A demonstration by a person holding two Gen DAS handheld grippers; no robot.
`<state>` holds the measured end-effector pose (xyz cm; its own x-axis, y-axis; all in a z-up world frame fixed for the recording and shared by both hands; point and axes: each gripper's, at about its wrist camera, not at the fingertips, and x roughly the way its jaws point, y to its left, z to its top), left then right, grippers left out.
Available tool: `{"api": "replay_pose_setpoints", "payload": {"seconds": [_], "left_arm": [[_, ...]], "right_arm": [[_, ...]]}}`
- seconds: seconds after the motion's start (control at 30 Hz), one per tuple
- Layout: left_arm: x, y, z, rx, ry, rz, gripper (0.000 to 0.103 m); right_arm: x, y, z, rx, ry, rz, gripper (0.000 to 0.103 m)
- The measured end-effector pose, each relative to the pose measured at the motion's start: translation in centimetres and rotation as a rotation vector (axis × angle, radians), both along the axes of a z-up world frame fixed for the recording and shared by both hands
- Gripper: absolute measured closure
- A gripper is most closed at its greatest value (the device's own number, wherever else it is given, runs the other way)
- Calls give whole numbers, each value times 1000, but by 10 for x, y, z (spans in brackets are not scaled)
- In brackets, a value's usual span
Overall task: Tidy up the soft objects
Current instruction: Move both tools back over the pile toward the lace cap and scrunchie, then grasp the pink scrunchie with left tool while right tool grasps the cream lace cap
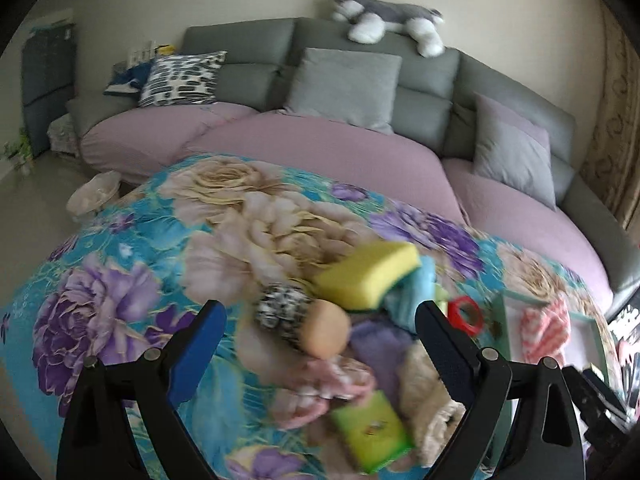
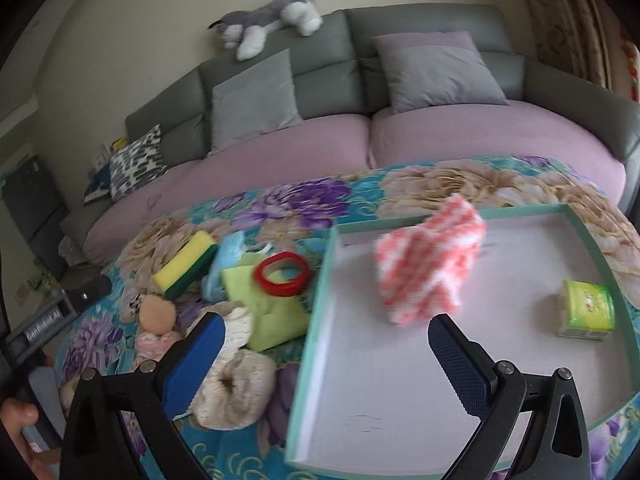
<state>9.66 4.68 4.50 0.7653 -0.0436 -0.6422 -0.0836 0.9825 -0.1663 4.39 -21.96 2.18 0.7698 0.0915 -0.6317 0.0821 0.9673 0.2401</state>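
Note:
A heap of soft things lies on the floral cloth: a yellow sponge, a peach puff, a blue cloth, beige fluffy pieces and a green pack. My left gripper hovers over the heap, open wide, its pads touching nothing. A teal-rimmed tray holds a pink-and-white cloth, blurred, and another green pack. My right gripper stands open over the tray's near left side, with the pink cloth just beyond its fingertips.
A red tape ring lies by the tray's left rim on a green cloth. Behind the table runs a grey sofa with cushions and a plush dog. A person's hand shows at the lower left.

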Motion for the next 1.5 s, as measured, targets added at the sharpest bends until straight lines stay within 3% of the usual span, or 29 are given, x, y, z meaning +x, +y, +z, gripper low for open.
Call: {"api": "replay_pose_setpoints", "payload": {"seconds": [0.1,0.3,0.5,0.73,0.83,1.07,1.13,1.27,1.5], "left_arm": [[2,13,-5,-43,28,5,7],[9,22,-20,-8,119,11,7],[12,16,-36,-46,188,-46,7],[22,13,-59,-87,264,-54,8],[25,10,-68,-84,294,-66,15],[32,5,-88,-104,361,-92,35],[33,2,-90,-89,365,-94,40],[34,-3,-90,-96,363,-125,61],[35,-8,-86,-98,350,-143,75]], "right_arm": [[6,14,-3,29,5,44,1],[15,44,-12,33,28,138,5],[24,71,-29,40,79,229,17],[34,83,-48,50,135,257,32],[37,83,-55,54,154,253,38],[42,90,-65,12,183,253,40],[41,93,-66,-12,188,255,41],[41,95,-67,-41,191,255,45],[40,94,-65,-53,185,250,55]]}}
